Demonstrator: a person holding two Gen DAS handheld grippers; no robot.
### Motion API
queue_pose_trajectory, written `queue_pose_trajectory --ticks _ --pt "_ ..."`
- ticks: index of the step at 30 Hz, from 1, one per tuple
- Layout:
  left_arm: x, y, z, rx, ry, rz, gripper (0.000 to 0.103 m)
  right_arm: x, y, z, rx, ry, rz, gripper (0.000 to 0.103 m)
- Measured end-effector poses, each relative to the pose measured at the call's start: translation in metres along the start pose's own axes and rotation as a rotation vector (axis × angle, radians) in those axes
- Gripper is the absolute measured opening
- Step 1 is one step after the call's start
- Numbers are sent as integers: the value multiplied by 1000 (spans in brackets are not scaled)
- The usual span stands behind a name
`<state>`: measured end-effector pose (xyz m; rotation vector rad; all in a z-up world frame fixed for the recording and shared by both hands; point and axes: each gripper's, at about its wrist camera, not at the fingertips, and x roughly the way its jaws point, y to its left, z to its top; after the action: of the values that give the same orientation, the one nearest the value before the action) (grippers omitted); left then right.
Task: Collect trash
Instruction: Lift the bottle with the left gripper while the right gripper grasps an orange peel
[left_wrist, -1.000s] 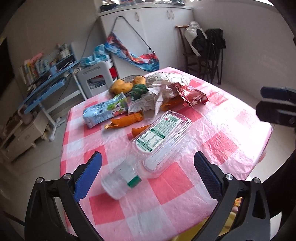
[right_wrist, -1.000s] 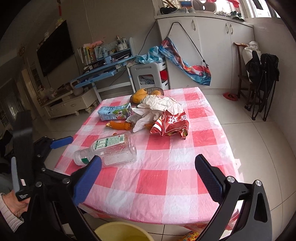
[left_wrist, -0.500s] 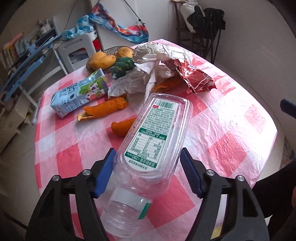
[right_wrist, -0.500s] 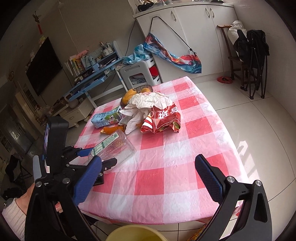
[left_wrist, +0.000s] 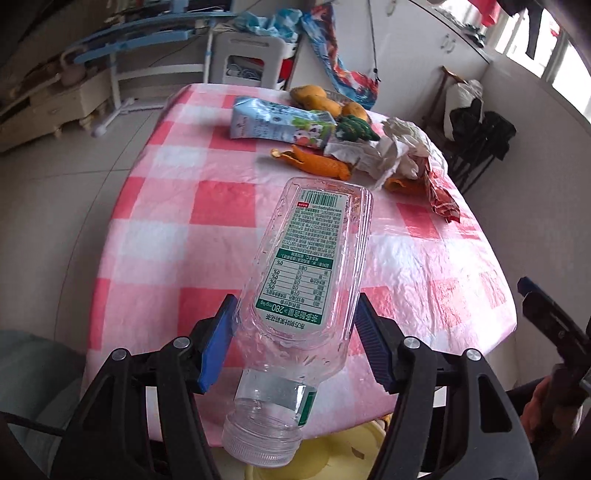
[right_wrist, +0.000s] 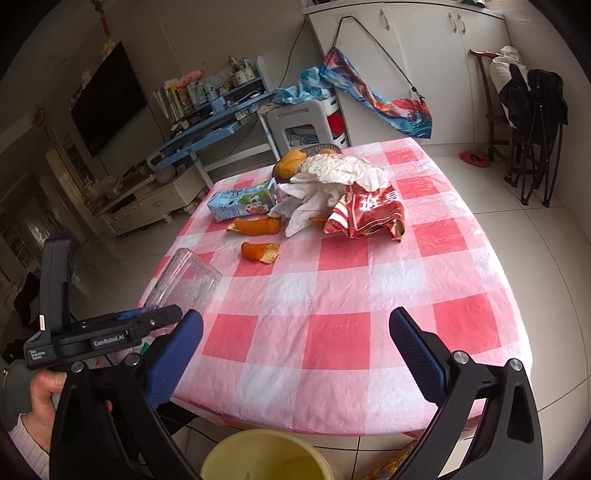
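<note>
Left gripper (left_wrist: 295, 332) clamped on the empty bottle (left_wrist: 306, 273), its jaws just closed in; bottle lifted, cap end over the yellow bucket (right_wrist: 264, 459) at 6 o'clock. Right gripper (right_wrist: 295, 354) wide open, empty. Left on the table (right_wrist: 369, 332): carton (right_wrist: 242, 201), peels (right_wrist: 260, 253), tissues (right_wrist: 325, 181), red wrapper (right_wrist: 365, 214) at 12 o'clock. Bucket looks nearly empty; early stage.

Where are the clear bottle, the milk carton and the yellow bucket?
clear bottle (left_wrist: 306, 258), left wrist view, on its label.
milk carton (right_wrist: 242, 201), right wrist view, on its printed side.
yellow bucket (right_wrist: 229, 448), right wrist view, on its rim.
</note>
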<state>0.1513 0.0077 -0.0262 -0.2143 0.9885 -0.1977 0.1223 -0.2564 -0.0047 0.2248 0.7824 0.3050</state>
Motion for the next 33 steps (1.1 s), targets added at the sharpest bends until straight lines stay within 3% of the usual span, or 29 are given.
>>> queue_pose_trajectory --ticks 6,11,18,22,27,33 --pt "-16 37 -1 -180 -51 -94 61 29 38 2 -186 83 56 97" --pt "-20 55 1 -287 -81 -198 61 67 64 24 -329 114 106 96" --pt "1 69 -2 -334 -40 -169 60 132 85 52 -495 180 97 81" --pt "11 64 3 -299 -17 -105 59 152 78 60 -502 210 80 77" --pt "20 61 7 -291 -7 -83 57 170 66 62 -481 263 75 65" --pt "17 60 5 -292 -25 -99 57 167 59 53 -437 266 83 38"
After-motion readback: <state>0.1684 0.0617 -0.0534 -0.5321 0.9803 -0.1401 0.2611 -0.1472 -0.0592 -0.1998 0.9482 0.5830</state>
